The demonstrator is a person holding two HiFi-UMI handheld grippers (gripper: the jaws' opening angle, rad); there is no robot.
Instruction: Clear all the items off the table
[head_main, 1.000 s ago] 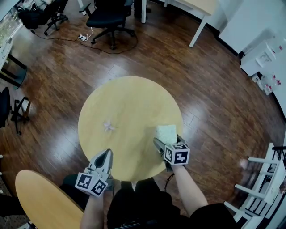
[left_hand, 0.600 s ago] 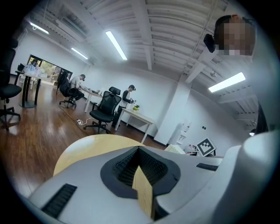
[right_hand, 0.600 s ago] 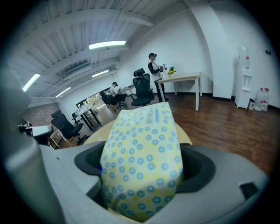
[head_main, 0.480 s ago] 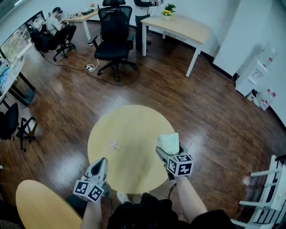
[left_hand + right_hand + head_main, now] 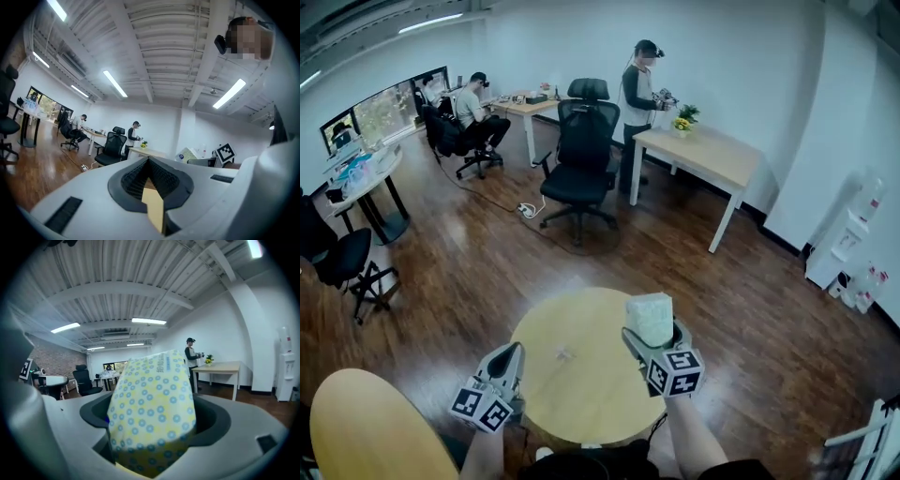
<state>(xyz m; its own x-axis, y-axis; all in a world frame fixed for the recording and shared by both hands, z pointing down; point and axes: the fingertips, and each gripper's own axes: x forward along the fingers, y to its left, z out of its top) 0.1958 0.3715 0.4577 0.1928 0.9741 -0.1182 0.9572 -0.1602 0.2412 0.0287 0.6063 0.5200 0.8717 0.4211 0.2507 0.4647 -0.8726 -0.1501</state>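
My right gripper grasps the dotted pack; left gripper clenched, empty. Only the head view shows the scrap on the worktop.

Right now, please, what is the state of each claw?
Left claw: closed, empty.
Right claw: closed on the dotted packet.
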